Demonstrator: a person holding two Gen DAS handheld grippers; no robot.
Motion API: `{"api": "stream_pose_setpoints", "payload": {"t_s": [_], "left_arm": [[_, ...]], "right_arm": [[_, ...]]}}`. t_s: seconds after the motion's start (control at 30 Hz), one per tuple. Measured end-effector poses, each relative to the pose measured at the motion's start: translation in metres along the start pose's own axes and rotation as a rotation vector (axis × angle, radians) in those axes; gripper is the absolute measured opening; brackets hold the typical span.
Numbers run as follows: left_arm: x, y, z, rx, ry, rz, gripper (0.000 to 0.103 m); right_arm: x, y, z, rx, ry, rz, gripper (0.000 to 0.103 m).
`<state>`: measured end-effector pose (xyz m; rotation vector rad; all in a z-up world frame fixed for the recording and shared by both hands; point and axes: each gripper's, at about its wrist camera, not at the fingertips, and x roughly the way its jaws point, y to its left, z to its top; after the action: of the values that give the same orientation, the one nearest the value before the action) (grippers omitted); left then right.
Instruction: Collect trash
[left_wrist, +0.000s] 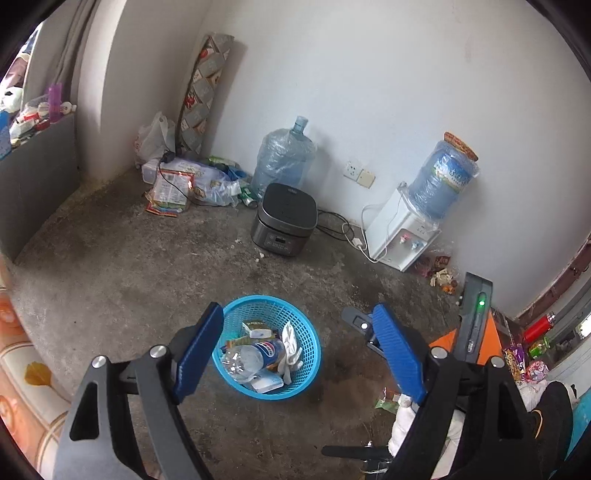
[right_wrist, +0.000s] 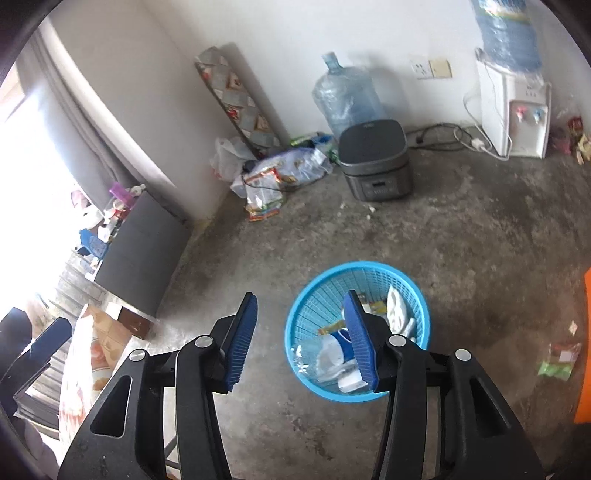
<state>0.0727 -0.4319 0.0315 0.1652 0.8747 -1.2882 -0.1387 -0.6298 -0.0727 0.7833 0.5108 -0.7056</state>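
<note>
Left wrist view. Left tongs (left_wrist: 297, 354): jaws wide, nothing between them, poised above the blue basket (left_wrist: 236, 306) on the concrete floor (left_wrist: 129, 266). Basket contents: clear plastic bottle (left_wrist: 251, 356) with blue label, small cartons, white crumpled paper. Loose trash: green wrapper (left_wrist: 386, 403) on the floor just right of the basket, partly hidden behind the right jaw; snack packets (left_wrist: 170, 192) in the far left corner by the wall; small wrappers (left_wrist: 441, 275) beside the water dispenser (left_wrist: 399, 236). Other items: rice cooker (left_wrist: 284, 221), empty water jug (left_wrist: 282, 157), both against the far wall. Part of the right tongs' body shows at the right edge.

Right wrist view. Right tongs (right_wrist: 303, 339): jaws moderately open, empty; the right jaw overlaps the basket (right_wrist: 369, 267), the left jaw hangs over bare floor. Bottle (right_wrist: 310, 354) lies low in the basket. Green wrapper (right_wrist: 556, 367) lies near the right edge of the floor, well apart from these tongs.

Hazards, as judged. Basket is light openwork; a jaw catching its rim on the way out could tip it and spill the contents. Flat wrappers on rough concrete give little edge to pinch, so the jaws may scrape and slide them away. Both tongs crowd the same basket, so a collision is possible.
</note>
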Motion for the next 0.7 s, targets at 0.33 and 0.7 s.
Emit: {"api": "stream_pose_setpoints", "payload": {"t_s": [0.33, 0.7], "left_arm": [[-0.188, 0.017, -0.052, -0.008, -0.281, 0.466, 0.098], [-0.303, 0.041, -0.178, -0.198, -0.325, 0.916, 0.098]], "right_arm": [[-0.134, 0.128, -0.039, -0.386, -0.337, 0.201, 0.095], [-0.199, 0.222, -0.122, -0.724, -0.335, 0.314, 0.095]]}}
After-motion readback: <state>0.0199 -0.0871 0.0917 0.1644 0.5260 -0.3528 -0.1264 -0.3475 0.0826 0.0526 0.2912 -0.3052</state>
